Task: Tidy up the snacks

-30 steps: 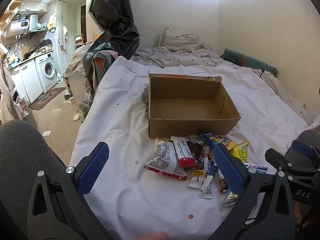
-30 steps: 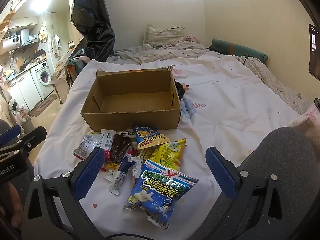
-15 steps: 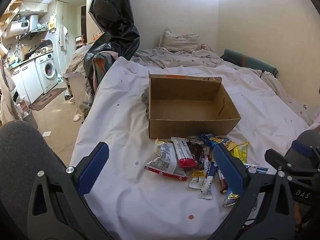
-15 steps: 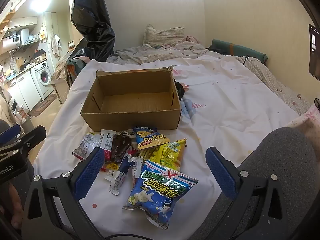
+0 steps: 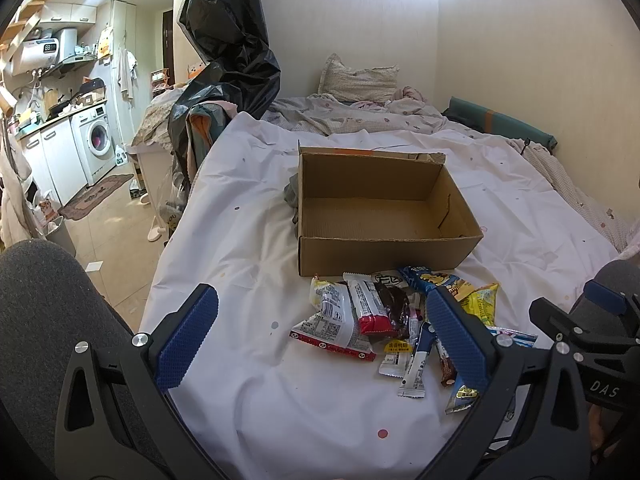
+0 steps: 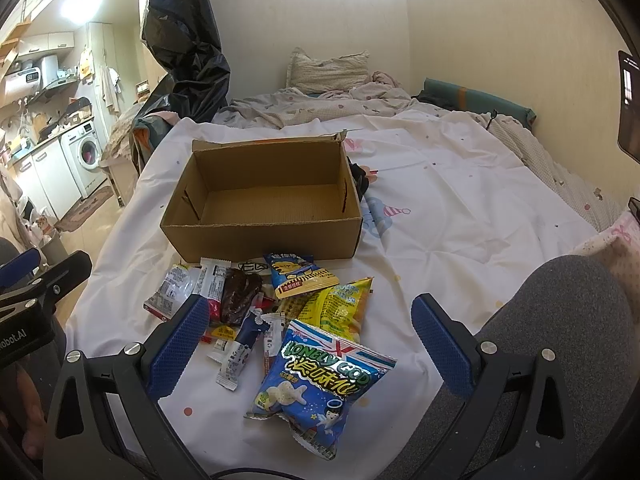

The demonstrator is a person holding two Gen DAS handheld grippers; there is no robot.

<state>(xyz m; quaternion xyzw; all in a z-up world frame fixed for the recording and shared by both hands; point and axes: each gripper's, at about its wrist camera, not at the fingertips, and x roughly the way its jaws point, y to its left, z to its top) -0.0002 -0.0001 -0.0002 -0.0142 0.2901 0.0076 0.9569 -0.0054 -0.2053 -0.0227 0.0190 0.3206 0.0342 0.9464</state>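
Right wrist: snacks (image 6: 276, 312) before box (image 6: 264, 228).

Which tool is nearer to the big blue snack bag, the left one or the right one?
Right. The right tool is open directly over the blue snack bag. The left tool is open farther left, over other packets.

Open brown cardboard box (image 6: 264, 204), upright and empty, on the bed; loose snack packets (image 6: 280, 304) heaped just before its near wall.
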